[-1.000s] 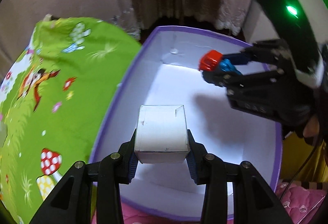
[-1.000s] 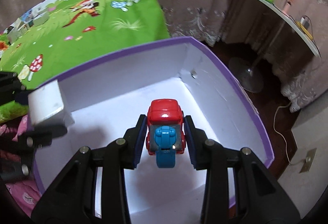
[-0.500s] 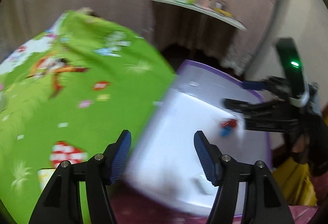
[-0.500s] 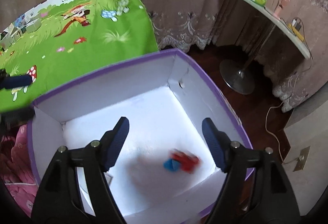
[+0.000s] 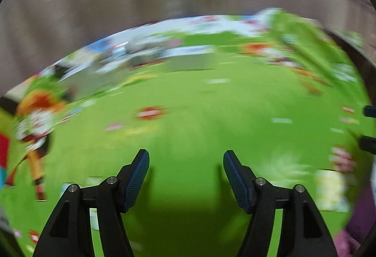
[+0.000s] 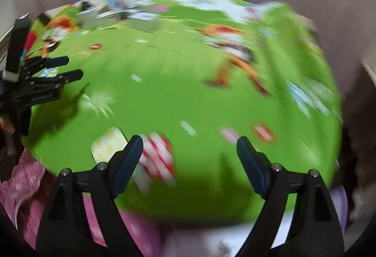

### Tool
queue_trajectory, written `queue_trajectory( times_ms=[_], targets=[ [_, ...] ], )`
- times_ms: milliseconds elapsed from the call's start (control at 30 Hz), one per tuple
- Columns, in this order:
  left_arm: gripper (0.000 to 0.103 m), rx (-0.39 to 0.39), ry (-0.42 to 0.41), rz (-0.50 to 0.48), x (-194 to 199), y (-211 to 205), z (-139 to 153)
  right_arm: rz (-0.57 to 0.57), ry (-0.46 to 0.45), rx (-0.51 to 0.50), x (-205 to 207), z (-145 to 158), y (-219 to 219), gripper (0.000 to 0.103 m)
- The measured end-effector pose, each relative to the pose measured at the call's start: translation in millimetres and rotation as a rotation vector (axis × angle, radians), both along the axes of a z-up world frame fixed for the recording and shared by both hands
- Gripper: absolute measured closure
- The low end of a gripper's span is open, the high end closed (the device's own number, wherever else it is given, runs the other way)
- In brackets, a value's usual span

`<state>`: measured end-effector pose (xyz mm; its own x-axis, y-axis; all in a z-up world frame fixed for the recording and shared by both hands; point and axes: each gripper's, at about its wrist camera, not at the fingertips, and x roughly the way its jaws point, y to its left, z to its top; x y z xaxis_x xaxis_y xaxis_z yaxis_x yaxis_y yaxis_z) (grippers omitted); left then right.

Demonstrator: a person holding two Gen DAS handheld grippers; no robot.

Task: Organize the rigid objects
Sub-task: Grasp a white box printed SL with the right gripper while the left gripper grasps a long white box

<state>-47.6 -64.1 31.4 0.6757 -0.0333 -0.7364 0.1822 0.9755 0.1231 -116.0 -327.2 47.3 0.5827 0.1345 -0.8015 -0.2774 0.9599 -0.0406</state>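
Left wrist view: the left gripper (image 5: 186,158) stands half apart, jaws having just been opening, nothing between the blue pads, over the bright green cartoon-printed cloth (image 5: 199,116). In the right wrist view the right gripper (image 6: 189,146) is wider, also just opened and empty, above the same green cloth. Rigid objects to organize are only a blurred cluster of small grey and white box-like things (image 5: 141,54) at the cloth's far edge; which is which I cannot tell. Judging by shape, they should be light, stiff and smooth-sided, best pinched across flat opposite faces. The middle of the cloth is open for travel; its right edge drapes down, and pink quilted bedding (image 6: 28,181) borders its near edge.
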Motion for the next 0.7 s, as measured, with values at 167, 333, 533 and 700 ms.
queue_trajectory(
  times_ms=[167, 333, 533, 700],
  targets=[
    [0.037, 0.000, -0.007, 0.217, 35.8, 81.3, -11.5, 0.126, 0.060, 0.046, 91.7, -32.2, 46.9, 0.019],
    [0.035, -0.146, 0.058, 0.302, 46.6, 121.3, -21.6, 0.165, 0.079, 0.064, 180.3, -45.1, 68.7, 0.017],
    [0.016, -0.130, 0.079, 0.272, 48.8, 108.4, -25.2, 0.265, 0.076, 0.029, 261.0, -50.1, 116.8, 0.012],
    [0.012, -0.131, 0.087, 0.254, 51.6, 106.0, -25.6, 0.353, 0.083, 0.016, 301.7, -51.4, 159.3, 0.011]
  ],
)
